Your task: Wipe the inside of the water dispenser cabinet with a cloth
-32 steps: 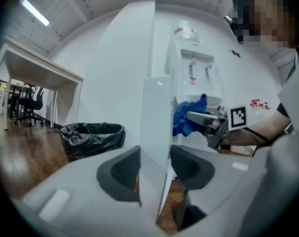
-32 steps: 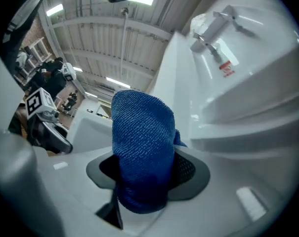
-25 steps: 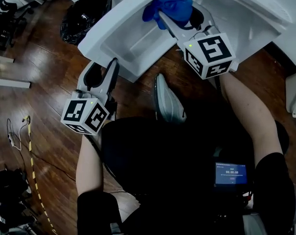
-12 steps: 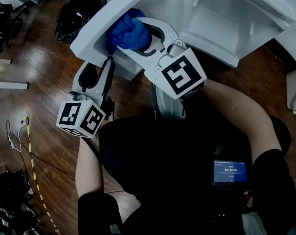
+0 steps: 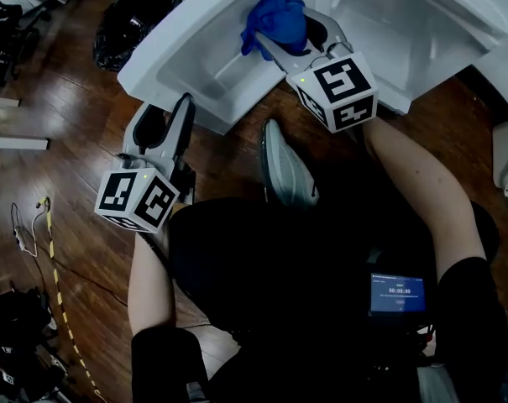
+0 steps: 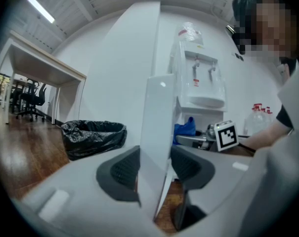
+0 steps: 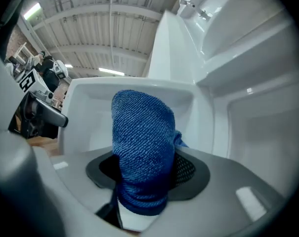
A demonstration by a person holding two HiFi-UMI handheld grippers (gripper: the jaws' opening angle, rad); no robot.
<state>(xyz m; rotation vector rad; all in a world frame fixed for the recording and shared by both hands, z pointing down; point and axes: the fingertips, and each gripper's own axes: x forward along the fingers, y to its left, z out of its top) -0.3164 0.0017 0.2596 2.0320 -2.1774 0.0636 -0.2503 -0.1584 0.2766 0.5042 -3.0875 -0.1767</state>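
The wood floor [image 5: 60,141] fills the left of the head view. The white dispenser [image 5: 405,23] stands at the top with its low cabinet open. Its door [image 5: 186,57] swings out to the left and shows a recessed inner face. A black bin bag [image 5: 136,15] sits on the floor just beyond the door.

The left gripper [image 5: 170,112] is at the door's free edge. In the left gripper view its fingers [image 6: 122,174] stand narrow, with the door panel clamped between the pads.

The right gripper [image 5: 291,32] reaches in where the door meets the cabinet. Its fingers [image 7: 189,174] are closed on the blue cloth [image 5: 277,15], which stands bunched above the pads. The cloth faces the door's recess near the hinge side, and whether it touches the surface cannot be told.
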